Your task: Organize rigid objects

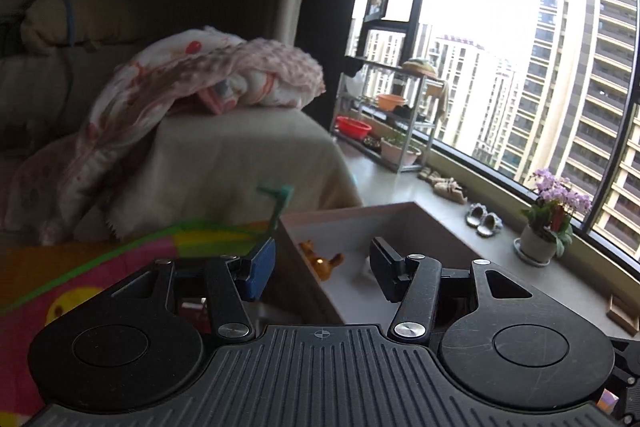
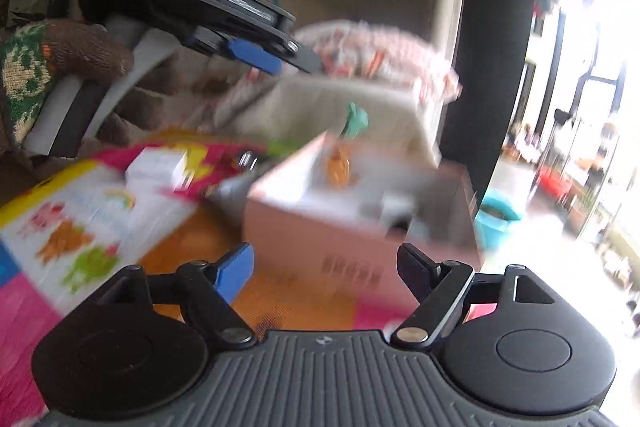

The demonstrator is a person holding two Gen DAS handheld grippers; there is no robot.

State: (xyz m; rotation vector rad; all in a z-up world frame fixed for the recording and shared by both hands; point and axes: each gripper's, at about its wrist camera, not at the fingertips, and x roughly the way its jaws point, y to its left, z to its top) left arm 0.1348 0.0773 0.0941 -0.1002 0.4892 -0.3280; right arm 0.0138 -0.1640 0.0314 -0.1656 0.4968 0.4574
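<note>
An open pinkish cardboard box (image 1: 352, 223) (image 2: 320, 243) stands on a colourful mat. An orange toy animal (image 1: 322, 261) (image 2: 338, 167) lies inside it. A teal toy (image 1: 276, 197) (image 2: 354, 119) sticks up at the box's far left corner. My left gripper (image 1: 322, 267) hovers over the box's near left edge, open with nothing between its fingers. In the blurred right wrist view it shows at upper left as the left gripper (image 2: 286, 67), held by a gloved hand (image 2: 80, 51). My right gripper (image 2: 326, 273) stands open and empty in front of the box's near wall.
Left of the box on the mat (image 2: 24, 307) lie a white carton (image 2: 160, 167), a picture-printed box (image 2: 80, 227) and a grey cone-shaped thing (image 2: 232, 193). A bed with a rumpled blanket (image 1: 192, 79) is behind. The window ledge (image 1: 500, 247) holds a flowerpot (image 1: 538, 243), slippers and a shelf rack.
</note>
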